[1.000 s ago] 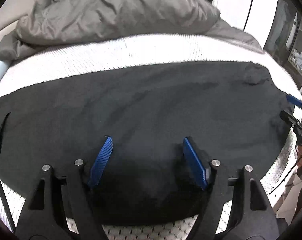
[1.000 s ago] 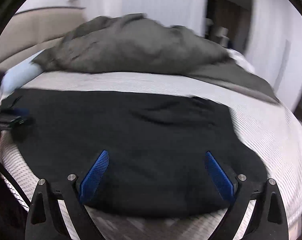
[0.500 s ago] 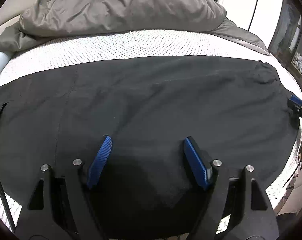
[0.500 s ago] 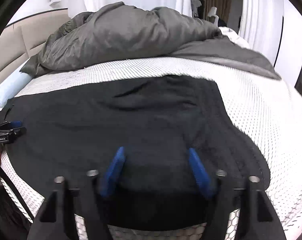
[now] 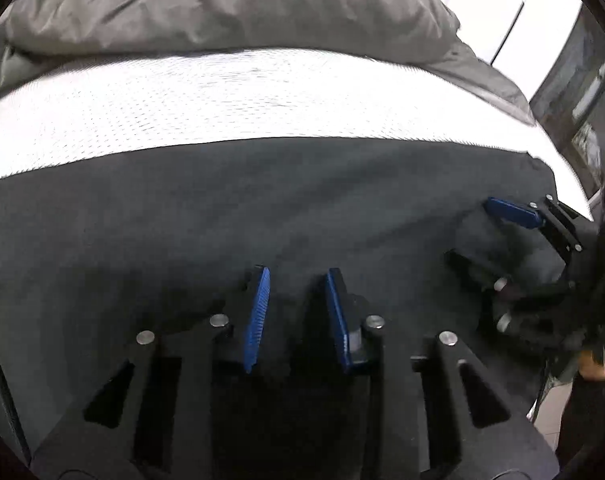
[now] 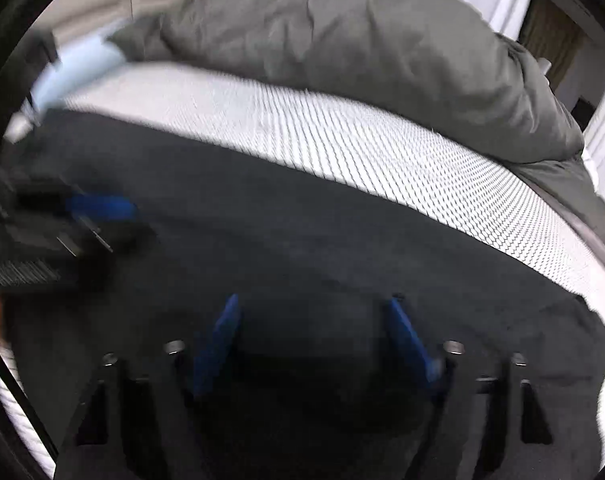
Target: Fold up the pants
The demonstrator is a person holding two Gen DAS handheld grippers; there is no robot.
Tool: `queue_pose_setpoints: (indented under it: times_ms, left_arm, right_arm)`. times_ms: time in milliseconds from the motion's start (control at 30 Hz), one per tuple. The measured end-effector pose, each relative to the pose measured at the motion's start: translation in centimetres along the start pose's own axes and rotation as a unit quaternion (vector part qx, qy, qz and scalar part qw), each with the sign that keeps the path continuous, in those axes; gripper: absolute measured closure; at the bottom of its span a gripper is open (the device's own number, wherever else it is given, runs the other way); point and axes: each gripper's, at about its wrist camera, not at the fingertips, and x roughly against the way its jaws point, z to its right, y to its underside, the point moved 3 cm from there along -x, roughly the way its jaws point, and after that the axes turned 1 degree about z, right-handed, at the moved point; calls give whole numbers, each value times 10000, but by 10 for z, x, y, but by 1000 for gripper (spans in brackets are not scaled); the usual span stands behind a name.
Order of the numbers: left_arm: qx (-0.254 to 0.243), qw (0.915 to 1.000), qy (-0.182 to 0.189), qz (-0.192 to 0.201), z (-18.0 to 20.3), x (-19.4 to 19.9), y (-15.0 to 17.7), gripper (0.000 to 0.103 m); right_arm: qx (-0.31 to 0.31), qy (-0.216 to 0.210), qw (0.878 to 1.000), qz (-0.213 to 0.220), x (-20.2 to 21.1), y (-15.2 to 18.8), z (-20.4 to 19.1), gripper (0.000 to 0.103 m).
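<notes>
Black pants lie spread flat across the white mesh mattress. My left gripper sits low over their near edge; its jaws are closing, and dark cloth bunches in the narrow gap that still shows between the blue pads. My right gripper hovers over the pants further right, its jaws wide and closing, with cloth under them and nothing pinched. In the left wrist view, the right gripper shows near the right edge. The left gripper appears blurred in the right wrist view.
A rumpled grey duvet is heaped at the back of the bed. A pale blue pillow lies at the far left. A hand shows at the bed's right edge, beside dark furniture and a white wall.
The left jaws have drawn much closer together and the gripper has pushed forward over the pants. The right gripper has swung left, now close beside the left one, with its jaws narrower than a second ago.
</notes>
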Motion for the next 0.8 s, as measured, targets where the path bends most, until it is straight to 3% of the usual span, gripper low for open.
queue_pose_setpoints:
  times_ms: [133,233,367,400,500,600,667,800]
  left_arm:
    - [360,9990,-172,194,-61,23,10,76]
    - [544,9968,-502,298,-97,40,16,76]
    - [1165,9909,-554,376,-127,59,22,74]
    - [1227,9892,-701,377,-125,65,24,67]
    - [1049,9901,-848,400,-99,80,31,40]
    - [579,9941,-723,565,-55,96,45,28]
    - [241,9962,-590,596,-17,95,52,21]
    - [-315,9980,-206,504,54,80,63,20]
  right_arm:
    - [-315,513,9982,-19,7,19,60,28]
    - [-671,1471,9865,-260,12,52,130,26]
    - [-1919,1306,9725,-207,35,93,198,16]
    - [-2181,1122,9694,-89,44,98,205,16]
    - [-2782,624,9574,460,83,112,208,7]
    - [-3129,190,9436,1063,131,133,197,1]
    - [-3258,39,9376,1215,151,148,195,1]
    - [-3798,-359,9171,1157,161,187,200,0]
